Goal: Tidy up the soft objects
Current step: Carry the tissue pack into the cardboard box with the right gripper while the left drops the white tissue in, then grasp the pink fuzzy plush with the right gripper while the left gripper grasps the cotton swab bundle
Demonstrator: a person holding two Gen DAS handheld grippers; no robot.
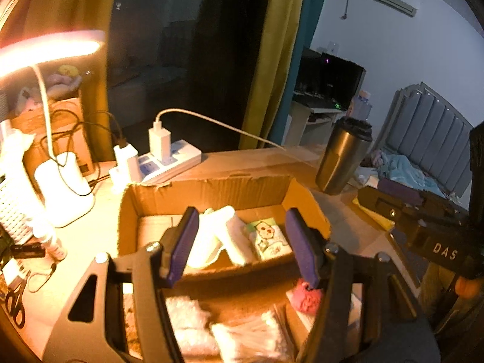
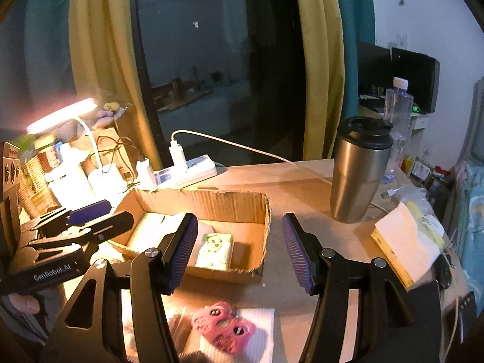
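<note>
The left gripper (image 1: 242,245), jaws spread and empty, hovers over the open brown cardboard box (image 1: 211,190); the right gripper (image 2: 239,251), equally wide, hangs above the fuzzy pink plush toy (image 2: 224,326).

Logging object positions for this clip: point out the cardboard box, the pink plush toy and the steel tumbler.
cardboard box (image 2: 211,201): right wrist view, back wall.
pink plush toy (image 2: 222,326): right wrist view, face.
steel tumbler (image 2: 357,178): right wrist view, metal body.

right tool (image 2: 239,251) open, empty | pink plush (image 2: 224,326) below | cardboard box (image 2: 260,211) ahead
</note>
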